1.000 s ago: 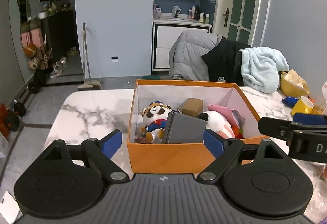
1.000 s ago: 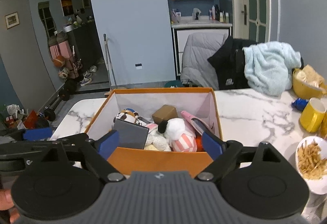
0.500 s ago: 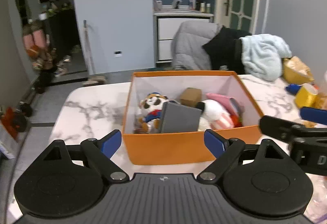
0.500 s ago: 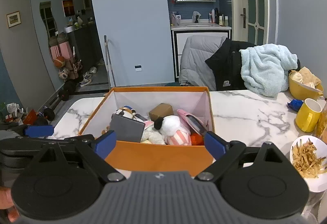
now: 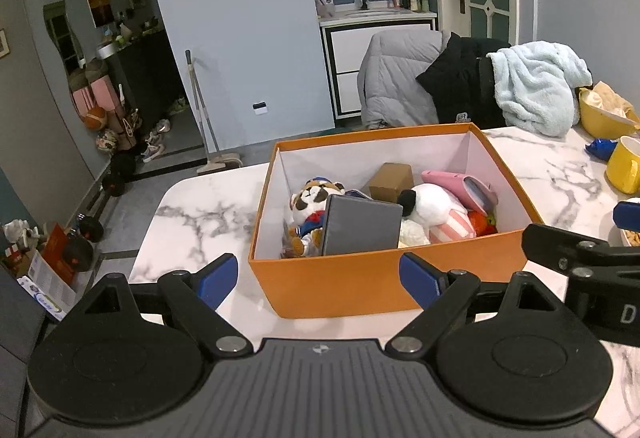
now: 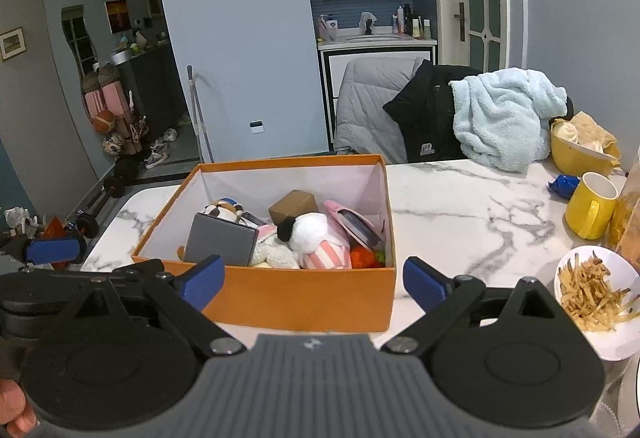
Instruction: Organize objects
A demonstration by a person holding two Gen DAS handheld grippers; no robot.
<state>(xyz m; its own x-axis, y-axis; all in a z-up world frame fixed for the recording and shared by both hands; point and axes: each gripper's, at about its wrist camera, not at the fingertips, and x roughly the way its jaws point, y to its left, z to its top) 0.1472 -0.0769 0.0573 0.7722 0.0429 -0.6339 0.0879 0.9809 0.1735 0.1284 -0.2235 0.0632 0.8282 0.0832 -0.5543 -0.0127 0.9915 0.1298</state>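
An orange box (image 5: 372,137) stands on the marble table (image 5: 200,210), holding a panda plush (image 5: 312,198), a grey flat case (image 5: 360,226), a small brown carton (image 5: 391,176), a white plush (image 5: 432,204) and a pink item (image 5: 468,186). My left gripper (image 5: 318,278) is open just short of the box's near wall, touching nothing. My right gripper (image 6: 313,281) hangs before the same box (image 6: 280,161). Its jaws are opening, and only the box front shows between them, unpressed. One finger (image 5: 560,246) of the right gripper crosses the left wrist view.
A yellow mug (image 6: 588,206), a white bowl of fries (image 6: 592,290) and a yellow bowl (image 6: 580,146) sit at the table's right. Jackets and a light blue towel (image 6: 500,114) drape a chair behind. The table's left edge drops to the floor.
Both grippers have drawn back a little from the orange box, which now looks farther off. The right gripper's fingers have spread slightly wider.
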